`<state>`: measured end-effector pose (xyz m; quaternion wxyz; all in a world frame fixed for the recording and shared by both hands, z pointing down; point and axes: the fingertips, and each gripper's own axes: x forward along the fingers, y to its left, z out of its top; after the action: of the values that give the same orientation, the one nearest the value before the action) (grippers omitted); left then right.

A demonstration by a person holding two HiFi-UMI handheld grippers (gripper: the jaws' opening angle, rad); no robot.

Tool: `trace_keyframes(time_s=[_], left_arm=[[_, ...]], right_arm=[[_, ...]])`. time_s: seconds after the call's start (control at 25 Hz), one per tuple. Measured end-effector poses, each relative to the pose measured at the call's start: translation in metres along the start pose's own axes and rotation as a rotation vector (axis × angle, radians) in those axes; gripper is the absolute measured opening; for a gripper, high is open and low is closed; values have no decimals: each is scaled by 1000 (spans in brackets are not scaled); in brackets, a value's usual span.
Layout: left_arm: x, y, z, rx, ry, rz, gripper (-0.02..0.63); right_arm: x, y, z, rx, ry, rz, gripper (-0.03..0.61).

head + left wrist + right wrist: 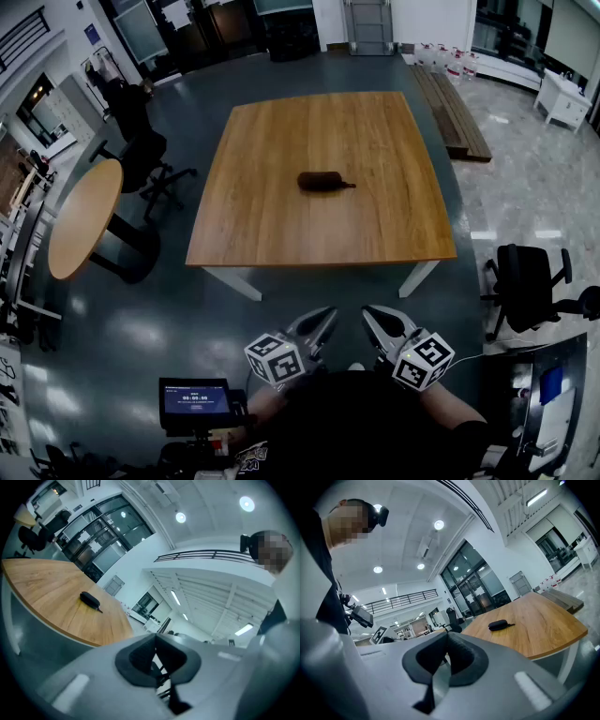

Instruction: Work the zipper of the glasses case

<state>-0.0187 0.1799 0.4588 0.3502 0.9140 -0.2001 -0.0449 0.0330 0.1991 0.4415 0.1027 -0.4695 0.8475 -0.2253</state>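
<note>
One round table (pixel 82 217), office chair (pixel 527 279), glasses case (pixel 323 181)

Bright ceiling lamps, floor glare, strong fisheye bending, dark vignetted corners

The surface (pixel 281 225) is warm wood with straight visible grain and a smooth satin finish that gives only a soft sheen. The glasses case (pixel 322 181) lying on it looks dark and matt, like cloth over a soft shell; its weave is too small to tell. The left gripper (pixel 155 646) and right gripper (pixel 446 646) have smooth, matt grey plastic shells, with black matt pads (pixel 464 660) that look rubbery. The dark floor (pixel 112 319) is glossy and mirrors the lights; the pale floor tiles (pixel 534 187) look polished.
</note>
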Motion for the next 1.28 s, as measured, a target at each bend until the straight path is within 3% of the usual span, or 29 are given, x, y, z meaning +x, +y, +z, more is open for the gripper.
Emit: trace_keyframes(time_s=[0.72,1.0,1.28], left_arm=[[-1,-2,5,-1,-9,6,0],[1,2,15,-11,-24,39,0],[-10,37,26,-62,-64,142,0]], right_arm=[[-1,4,9,-8,-33,31,6],[-8,-10,23,52,-92,17,38],[-1,-40,18,169,-111,-30,64]])
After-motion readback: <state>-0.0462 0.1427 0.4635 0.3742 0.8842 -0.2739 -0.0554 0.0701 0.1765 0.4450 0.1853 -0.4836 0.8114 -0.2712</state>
